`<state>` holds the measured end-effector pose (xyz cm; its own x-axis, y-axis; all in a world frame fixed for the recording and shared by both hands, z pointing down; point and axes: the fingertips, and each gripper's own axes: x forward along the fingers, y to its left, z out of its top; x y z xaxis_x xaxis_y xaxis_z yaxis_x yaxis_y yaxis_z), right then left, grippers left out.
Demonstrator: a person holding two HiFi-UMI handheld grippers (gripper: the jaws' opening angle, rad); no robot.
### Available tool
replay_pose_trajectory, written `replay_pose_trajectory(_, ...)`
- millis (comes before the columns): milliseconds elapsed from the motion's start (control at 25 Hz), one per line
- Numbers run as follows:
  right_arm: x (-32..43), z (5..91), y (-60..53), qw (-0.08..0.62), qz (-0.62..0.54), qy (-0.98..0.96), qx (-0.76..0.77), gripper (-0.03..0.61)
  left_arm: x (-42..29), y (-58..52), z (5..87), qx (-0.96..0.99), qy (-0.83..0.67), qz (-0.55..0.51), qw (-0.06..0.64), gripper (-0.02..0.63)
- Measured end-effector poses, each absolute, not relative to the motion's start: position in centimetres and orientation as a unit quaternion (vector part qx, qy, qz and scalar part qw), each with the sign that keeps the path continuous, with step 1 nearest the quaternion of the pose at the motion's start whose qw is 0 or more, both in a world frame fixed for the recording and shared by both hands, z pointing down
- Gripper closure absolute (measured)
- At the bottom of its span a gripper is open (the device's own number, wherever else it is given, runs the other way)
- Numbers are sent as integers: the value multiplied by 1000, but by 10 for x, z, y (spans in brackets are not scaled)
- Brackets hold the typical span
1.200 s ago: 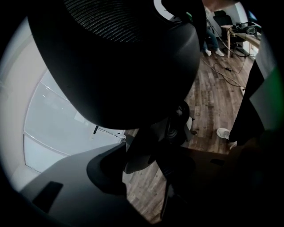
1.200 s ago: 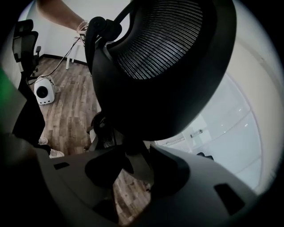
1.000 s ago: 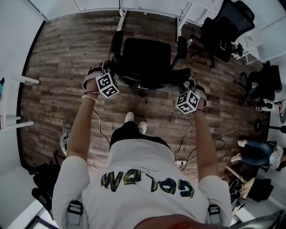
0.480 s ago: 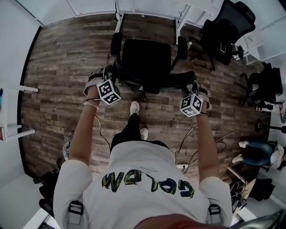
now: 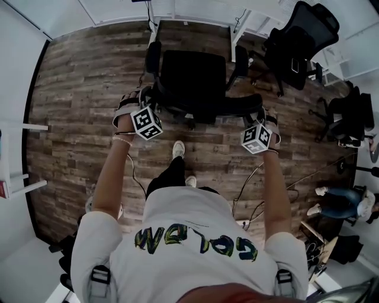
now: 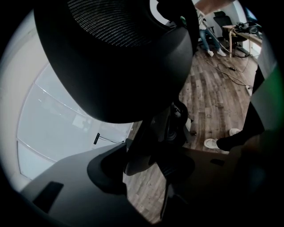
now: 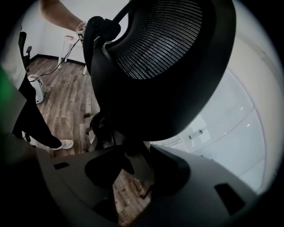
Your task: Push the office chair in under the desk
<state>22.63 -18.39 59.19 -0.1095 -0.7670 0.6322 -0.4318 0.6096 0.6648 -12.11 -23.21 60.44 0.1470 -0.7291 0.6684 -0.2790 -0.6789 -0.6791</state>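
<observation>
Head view shows the left gripper (image 5: 147, 102) and right gripper (image 5: 259, 118) each clenched, apparently, on the back of the office chair (image 5: 195, 74), which stands short of the table (image 5: 195, 7); pushing it underneath remains.

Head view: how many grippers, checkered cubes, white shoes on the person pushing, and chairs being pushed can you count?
Grippers: 2, the left gripper and the right gripper
Marker cubes: 2
White shoes: 2
Office chair: 1
Total: 7
</observation>
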Motion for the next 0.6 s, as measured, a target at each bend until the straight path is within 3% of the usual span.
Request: replay_pose_trajectory(600, 229, 593, -269, 532, -151, -719, 421, 396, -117, -329, 605, -735, 332, -553, 208, 403)
